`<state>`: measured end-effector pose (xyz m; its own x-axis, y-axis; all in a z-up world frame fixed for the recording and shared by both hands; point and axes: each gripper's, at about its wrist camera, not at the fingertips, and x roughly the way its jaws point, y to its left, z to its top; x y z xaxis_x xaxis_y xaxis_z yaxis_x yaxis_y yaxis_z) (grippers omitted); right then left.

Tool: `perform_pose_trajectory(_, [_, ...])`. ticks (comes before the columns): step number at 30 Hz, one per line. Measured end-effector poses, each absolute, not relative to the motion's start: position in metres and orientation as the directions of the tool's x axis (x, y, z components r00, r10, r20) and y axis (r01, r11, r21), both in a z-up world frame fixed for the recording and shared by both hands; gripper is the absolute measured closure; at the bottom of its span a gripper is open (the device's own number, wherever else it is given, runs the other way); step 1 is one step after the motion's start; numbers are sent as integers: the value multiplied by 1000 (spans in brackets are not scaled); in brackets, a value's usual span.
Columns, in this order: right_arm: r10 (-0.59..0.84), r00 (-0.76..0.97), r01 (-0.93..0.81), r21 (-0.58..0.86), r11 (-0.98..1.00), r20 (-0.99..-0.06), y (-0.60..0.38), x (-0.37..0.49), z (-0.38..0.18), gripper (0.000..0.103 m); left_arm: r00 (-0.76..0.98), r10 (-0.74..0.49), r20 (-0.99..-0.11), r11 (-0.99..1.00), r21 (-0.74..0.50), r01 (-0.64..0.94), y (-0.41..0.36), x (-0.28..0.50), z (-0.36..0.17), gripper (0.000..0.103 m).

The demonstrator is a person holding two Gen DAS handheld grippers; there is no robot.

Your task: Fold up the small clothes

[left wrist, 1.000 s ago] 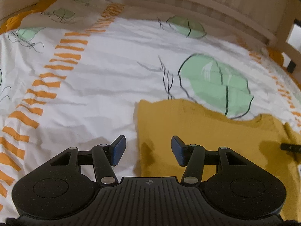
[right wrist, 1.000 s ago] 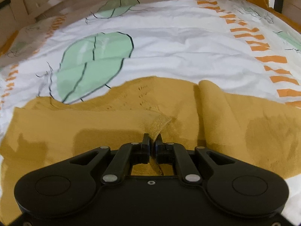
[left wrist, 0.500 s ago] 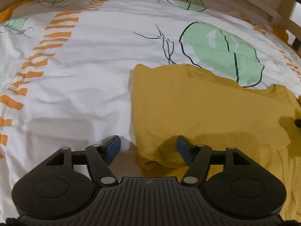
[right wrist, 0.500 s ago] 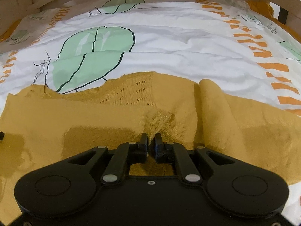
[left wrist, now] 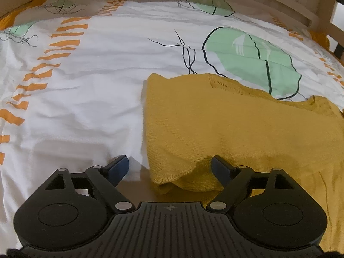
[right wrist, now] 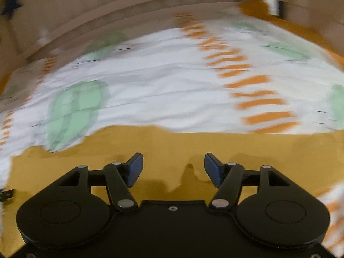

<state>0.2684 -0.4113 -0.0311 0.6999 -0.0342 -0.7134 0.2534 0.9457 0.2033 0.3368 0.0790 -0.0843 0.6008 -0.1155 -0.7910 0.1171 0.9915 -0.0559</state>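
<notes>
A mustard-yellow knitted garment (left wrist: 225, 129) lies folded on the bed, its left edge straight and its near left corner bunched up. My left gripper (left wrist: 169, 167) hovers low over that corner, jaws still opening; the corner lies between the blue pads (left wrist: 119, 168) but they do not press it. In the blurred right wrist view the same garment (right wrist: 172, 146) spreads flat below my right gripper (right wrist: 173, 168). Its jaws are opening too, with nothing between the fingers.
The bed carries a white cover (left wrist: 86, 86) printed with green leaves and orange dashes. A wooden rail (left wrist: 290, 6) runs along the far side. A dark gripper tip (right wrist: 5, 194) shows at the left edge of the right wrist view.
The right gripper let go of the pinched fold of yellow fabric, opened and swung sideways over the garment. The left gripper sank toward the near corner and spread wider.
</notes>
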Motion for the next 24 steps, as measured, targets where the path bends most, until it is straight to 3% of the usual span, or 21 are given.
perform_pose_trajectory(11, [-297,584,568,120,814,-755,-553,229,-24,35,592,-108,-799,994,-68,89,78,340,-83,16])
perform_pose_trajectory(24, [-367,456,702,75,708,-811,-601,225,-68,24,592,-88,-801,996,-51,80,74,340,-80,17])
